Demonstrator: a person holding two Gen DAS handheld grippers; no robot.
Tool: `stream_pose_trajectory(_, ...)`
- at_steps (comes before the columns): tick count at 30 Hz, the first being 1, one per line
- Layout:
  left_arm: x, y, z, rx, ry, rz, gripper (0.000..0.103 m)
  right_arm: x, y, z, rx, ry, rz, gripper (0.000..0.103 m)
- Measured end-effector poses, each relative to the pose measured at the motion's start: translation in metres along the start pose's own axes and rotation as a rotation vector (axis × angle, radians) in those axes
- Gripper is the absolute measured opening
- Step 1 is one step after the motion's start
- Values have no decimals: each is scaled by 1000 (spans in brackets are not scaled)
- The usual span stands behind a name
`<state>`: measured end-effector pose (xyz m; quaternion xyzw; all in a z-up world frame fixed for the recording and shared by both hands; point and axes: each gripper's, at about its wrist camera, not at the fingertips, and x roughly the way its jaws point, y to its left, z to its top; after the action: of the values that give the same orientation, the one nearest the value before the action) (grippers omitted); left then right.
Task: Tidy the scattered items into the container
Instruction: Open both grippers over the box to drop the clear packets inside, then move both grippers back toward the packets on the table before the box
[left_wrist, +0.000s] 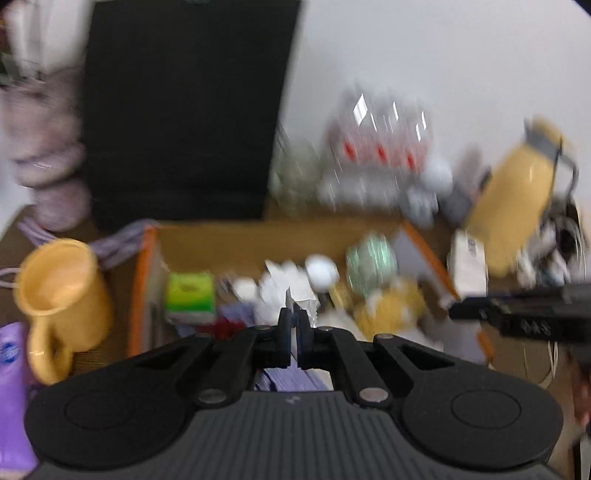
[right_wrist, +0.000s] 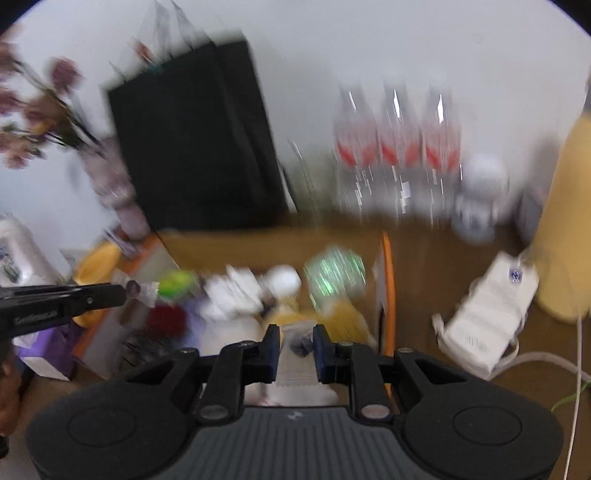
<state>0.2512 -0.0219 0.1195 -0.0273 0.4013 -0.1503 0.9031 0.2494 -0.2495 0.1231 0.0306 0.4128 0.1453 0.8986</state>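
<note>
Both views are motion-blurred. A cardboard box (left_wrist: 240, 240) with orange-taped flaps holds several items: a green packet (left_wrist: 190, 291), white wrappers, a white ball (left_wrist: 321, 269), a green-patterned ball (left_wrist: 371, 258) and a yellow item. My left gripper (left_wrist: 294, 325) is over the box, shut on a thin white wrapper (left_wrist: 295, 306). My right gripper (right_wrist: 297, 339) is also over the box (right_wrist: 258, 243), its jaws closed on a clear packet (right_wrist: 299, 339) with dark contents. Each gripper shows at the edge of the other's view.
A yellow mug (left_wrist: 59, 295) and a purple packet (left_wrist: 11, 387) lie left of the box. A black bag (left_wrist: 184, 110), water bottles (right_wrist: 395, 155), a yellow flask (left_wrist: 517, 192), a white charger (right_wrist: 487, 314) with cable and a vase of flowers (right_wrist: 44, 103) stand around it.
</note>
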Motion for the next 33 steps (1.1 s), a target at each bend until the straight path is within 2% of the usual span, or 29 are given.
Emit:
stream_pose_trajectory(2, 24, -3, 3, 27, 113, -1, 4, 21, -3, 3, -28, 78, -58, 18)
stream_pose_trajectory(3, 33, -6, 3, 42, 145, 12, 4, 30, -1, 4, -53, 110, -97, 18)
stream_pose_trajectory(5, 47, -11, 4, 90, 189, 39, 4, 42, 5, 3, -100, 148, -144, 18)
stream_pose_trajectory(9, 65, -12, 10, 69, 246, 40, 7, 61, 12, 5, -164, 221, -197, 18)
stream_pose_trajectory(11, 67, -12, 15, 59, 264, 37, 23, 70, 10, 8, -170, 262, -208, 18)
stream_pose_trajectory(12, 66, -12, 17, 55, 266, 34, 44, 74, 10, 9, -172, 281, -209, 20)
stream_pose_trajectory(13, 63, -12, 20, 64, 267, 32, 56, 78, 9, 10, -165, 305, -208, 28)
stream_pose_trajectory(15, 56, -13, 26, 87, 266, 48, 59, 80, 8, 12, -158, 327, -198, 33)
stream_pose_trajectory(17, 52, -12, 32, 102, 291, 65, 67, 77, 11, 15, -181, 327, -204, 41)
stream_pose_trajectory(19, 49, -10, 38, 102, 319, 94, 89, 70, 15, 19, -198, 319, -207, 48)
stream_pose_trajectory(22, 42, -7, 47, 67, 336, 149, 96, 60, 17, 30, -179, 315, -187, 59)
stream_pose_trajectory(24, 38, -6, 52, 38, 356, 177, 98, 53, 17, 40, -131, 322, -138, 63)
stream_pose_trajectory(26, 34, -5, 52, 22, 380, 203, 99, 45, 16, 50, -60, 321, -84, 75)
stream_pose_trajectory(30, 30, 0, 44, -27, 403, 238, 101, 36, 21, 54, 6, 325, -26, 77)
stream_pose_trajectory(33, 23, 1, 39, -53, 363, 265, 102, 34, 29, 50, 5, 322, -28, 77)
